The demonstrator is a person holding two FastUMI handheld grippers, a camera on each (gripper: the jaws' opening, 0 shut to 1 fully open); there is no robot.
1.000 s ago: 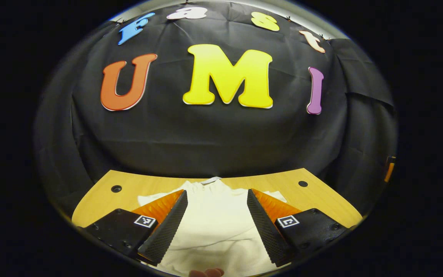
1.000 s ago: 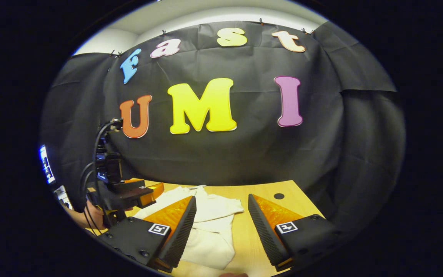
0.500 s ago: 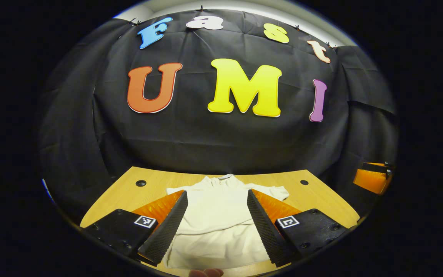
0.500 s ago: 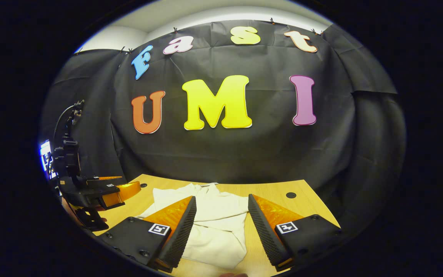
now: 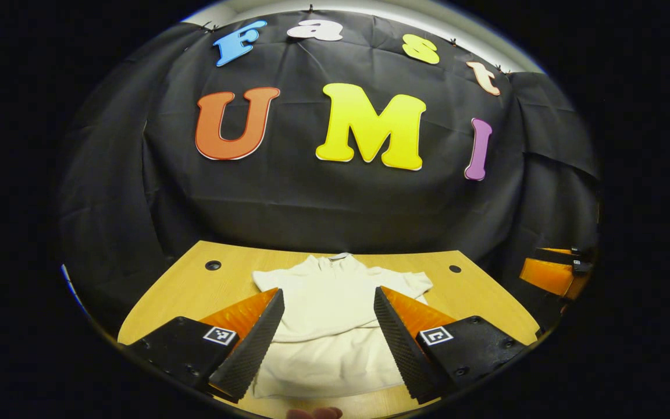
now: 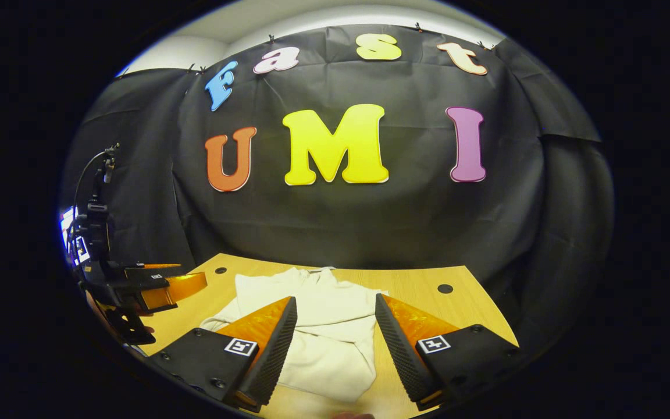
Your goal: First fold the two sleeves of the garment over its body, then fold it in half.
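A cream white garment lies flat on the wooden table, collar toward the back wall, with a fold line running across its body. My left gripper hovers over its near half, open, nothing between the fingers. In the right gripper view the same garment lies in a bunched, folded shape, and my right gripper stands open above its near right part. The left gripper shows at the left edge there, off the cloth. The right gripper appears at the far right of the left gripper view.
The table has round holes near its back corners. Black cloth walls close in the back and sides. A lit screen and cables stand at the left. Bare wood lies to both sides of the garment.
Both grippers have drawn back and apart from the garment, so more table and the garment's near hem show. The left gripper, seen from the right one, moved leftward off the cloth.
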